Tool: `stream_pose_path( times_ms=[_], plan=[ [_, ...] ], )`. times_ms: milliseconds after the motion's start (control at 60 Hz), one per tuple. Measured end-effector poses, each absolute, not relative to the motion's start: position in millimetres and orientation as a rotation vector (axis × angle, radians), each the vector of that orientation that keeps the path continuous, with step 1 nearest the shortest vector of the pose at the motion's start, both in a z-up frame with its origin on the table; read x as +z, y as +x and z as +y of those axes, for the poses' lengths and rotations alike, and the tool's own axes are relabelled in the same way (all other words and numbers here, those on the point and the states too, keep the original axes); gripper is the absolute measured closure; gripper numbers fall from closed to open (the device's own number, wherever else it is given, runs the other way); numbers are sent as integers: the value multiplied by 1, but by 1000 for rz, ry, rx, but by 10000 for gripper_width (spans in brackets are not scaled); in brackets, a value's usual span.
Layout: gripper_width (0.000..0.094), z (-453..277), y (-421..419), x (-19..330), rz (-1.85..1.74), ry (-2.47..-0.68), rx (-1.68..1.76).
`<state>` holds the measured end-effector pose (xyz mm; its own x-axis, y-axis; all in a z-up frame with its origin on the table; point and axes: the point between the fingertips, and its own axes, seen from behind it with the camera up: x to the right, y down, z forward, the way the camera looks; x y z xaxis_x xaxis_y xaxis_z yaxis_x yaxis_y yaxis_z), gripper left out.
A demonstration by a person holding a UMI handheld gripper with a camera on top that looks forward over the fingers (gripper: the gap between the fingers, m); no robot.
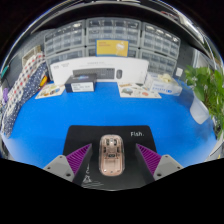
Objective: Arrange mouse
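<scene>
A pinkish-beige computer mouse [110, 154] lies on a black mouse mat [85, 136] that rests on the blue table top [60, 118]. The mat carries small white lettering near its right edge. My gripper [112, 160] is just above the mat with its two fingers spread wide. The purple pads [76, 157] stand to the left and right of the mouse, with a gap on each side. The mouse stands between the fingers and rests on the mat. Its near end is hidden below the gripper body.
Beyond the mat the blue table runs to a white counter [100, 70] with papers and boxes. Shelving with bins [112, 42] lines the back wall. A green plant [208, 88] stands at the right. Cluttered racks [22, 75] stand at the left.
</scene>
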<state>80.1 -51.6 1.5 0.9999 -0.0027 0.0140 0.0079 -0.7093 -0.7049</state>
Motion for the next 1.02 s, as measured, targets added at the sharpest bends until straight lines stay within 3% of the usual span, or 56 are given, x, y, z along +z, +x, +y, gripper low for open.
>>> stream_pose_path(
  times_ms=[317, 450, 650, 1017],
  plan=[
    [66, -108, 53, 157, -17, -2143, 17],
    [64, -148, 42, 204, -16, -2066, 31],
    [66, -202, 29, 226, -38, -2027, 35],
    [67, -263, 21, 210, -45, -2051, 50]
  ],
)
